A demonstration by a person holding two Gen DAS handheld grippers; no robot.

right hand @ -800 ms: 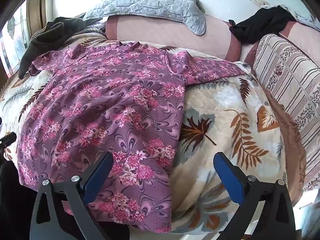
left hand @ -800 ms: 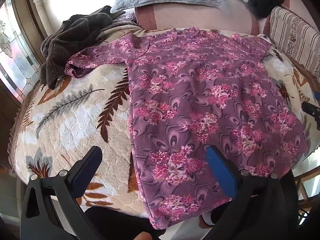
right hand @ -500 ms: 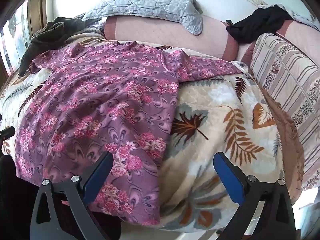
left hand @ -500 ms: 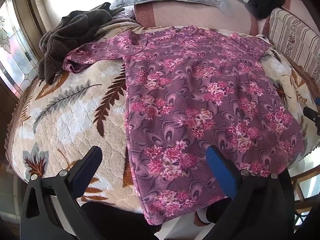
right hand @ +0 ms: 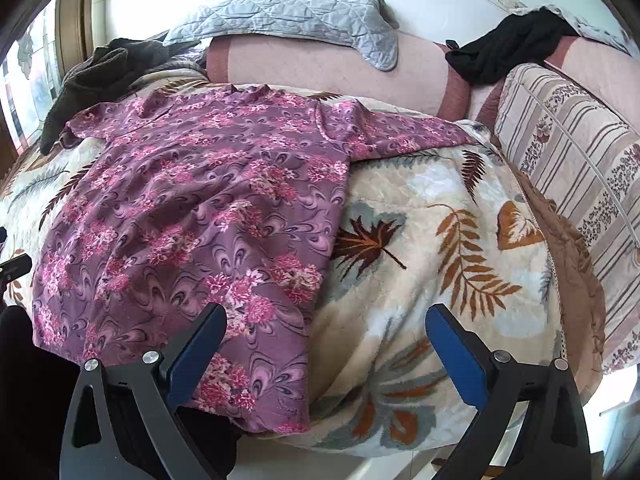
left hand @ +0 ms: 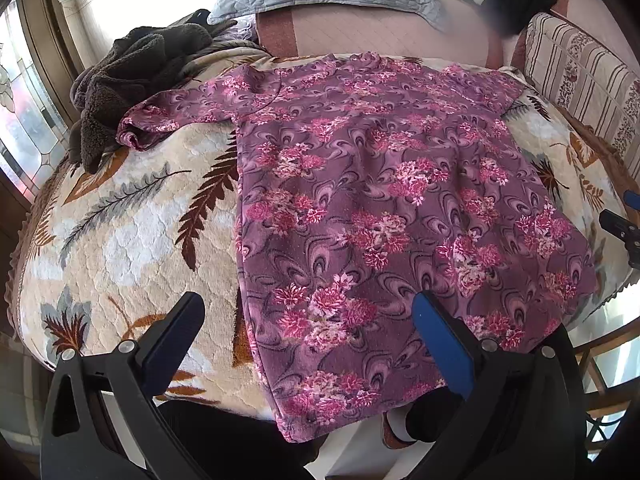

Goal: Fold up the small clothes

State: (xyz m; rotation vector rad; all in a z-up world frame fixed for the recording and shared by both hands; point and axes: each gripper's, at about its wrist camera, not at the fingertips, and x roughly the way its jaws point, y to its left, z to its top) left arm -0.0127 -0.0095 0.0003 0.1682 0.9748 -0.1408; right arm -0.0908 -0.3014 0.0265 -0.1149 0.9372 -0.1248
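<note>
Since the earlier frames both views have drawn back a little from the shirt [left hand: 392, 200], so more of its hem and the blanket's near edge is seen; the shirt itself has not been shifted. It is spread flat and unfolded on the blanket [left hand: 132, 236], a purple garment printed with pink flowers. Its long axis runs from the near edge of the bed toward the cushions at the back: the neck is pointed away, toward the pink bolster [right hand: 320, 68], and the hem is turned toward the cameras, draped slightly over the near edge. The two sleeves are stretched out sideways, one ending just beside a dark brown fleece heap [left hand: 128, 80] near the window, the other laid toward the striped cushion [right hand: 580, 168].

The left claw [left hand: 304, 332] is held wide over the shirt's near left corner, nothing between its blue pads; one finger is seen over the blanket, the other over the fabric. The right claw [right hand: 324, 340] is likewise held wide and empty over the near right corner, one finger over the fabric and the other over the blanket. Whether either touches the cloth cannot be told.

A grey quilted cover [right hand: 288, 12] is draped over the bolster, and a black garment [right hand: 508, 48] is lying on the cushions farther right.
</note>
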